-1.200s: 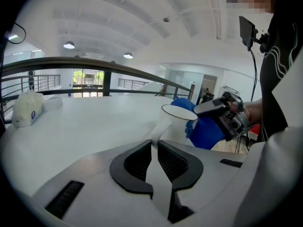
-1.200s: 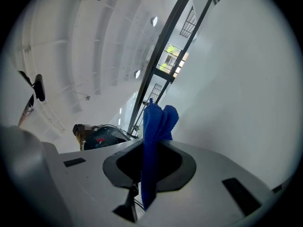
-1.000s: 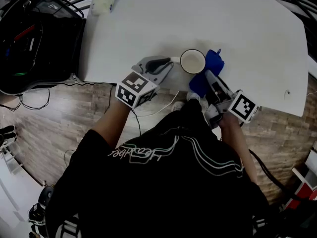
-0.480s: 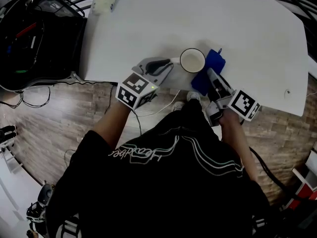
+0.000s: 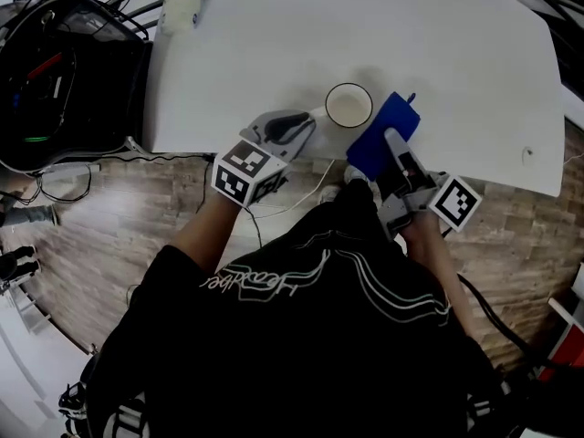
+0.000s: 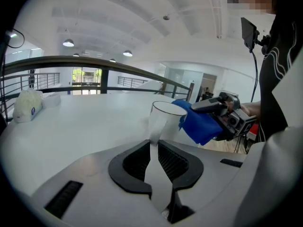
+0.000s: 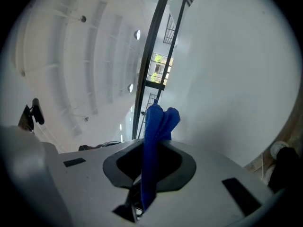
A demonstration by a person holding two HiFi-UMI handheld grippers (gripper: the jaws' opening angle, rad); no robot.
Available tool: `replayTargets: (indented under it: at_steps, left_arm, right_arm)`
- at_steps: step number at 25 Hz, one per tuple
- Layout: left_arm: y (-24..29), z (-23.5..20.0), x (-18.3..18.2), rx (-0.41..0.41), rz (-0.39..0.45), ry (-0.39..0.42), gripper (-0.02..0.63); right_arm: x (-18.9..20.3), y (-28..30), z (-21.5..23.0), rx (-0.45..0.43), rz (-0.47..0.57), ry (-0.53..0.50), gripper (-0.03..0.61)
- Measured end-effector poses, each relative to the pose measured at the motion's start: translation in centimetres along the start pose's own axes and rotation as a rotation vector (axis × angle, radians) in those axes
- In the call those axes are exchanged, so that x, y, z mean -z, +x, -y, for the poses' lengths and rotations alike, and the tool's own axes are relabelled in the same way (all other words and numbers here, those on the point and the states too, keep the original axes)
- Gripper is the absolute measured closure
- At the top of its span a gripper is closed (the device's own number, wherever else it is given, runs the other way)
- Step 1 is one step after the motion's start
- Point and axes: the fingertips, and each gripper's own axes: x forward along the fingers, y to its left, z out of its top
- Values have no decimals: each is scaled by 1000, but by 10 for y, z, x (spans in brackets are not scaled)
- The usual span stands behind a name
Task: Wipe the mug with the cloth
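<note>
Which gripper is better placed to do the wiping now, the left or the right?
Right: the right gripper is shut on the blue cloth beside the mug; the left gripper holds its handle.

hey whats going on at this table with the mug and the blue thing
A person stands at a white table with a gripper in each hand. The left gripper is shut on the handle of a white mug, which stands upright on the table. The right gripper is shut on a blue cloth, held right beside the mug; whether it touches is hard to tell.
</note>
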Motion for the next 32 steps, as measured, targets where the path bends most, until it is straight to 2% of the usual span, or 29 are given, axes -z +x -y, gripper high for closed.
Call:
replayTargets:
  at_steps: [3,6,13,18,27,32]
  left_arm:
    - [3,11,1,15,-4,1,565]
    - [5,22,3,32,-10,10,563]
    - [16,21,-6,84,-31,-1,563]
    - [11,35,1,104,-21,10,565]
    - [11,51,3,138,-4,14,569]
    - [28,60,-1,150,-11,18,569]
  right_arm:
    - [1,-7,-4,-52,45,77,531]
    - [2,-11,-8,-83,59,102,531]
    - [-19,8,-10,-79,85,140,531]
    - [-12,6,-6,-86,124,155,531]
    - [-9,3,27,7,164,157,531]
    - [-22,1,44,56,148,124,531]
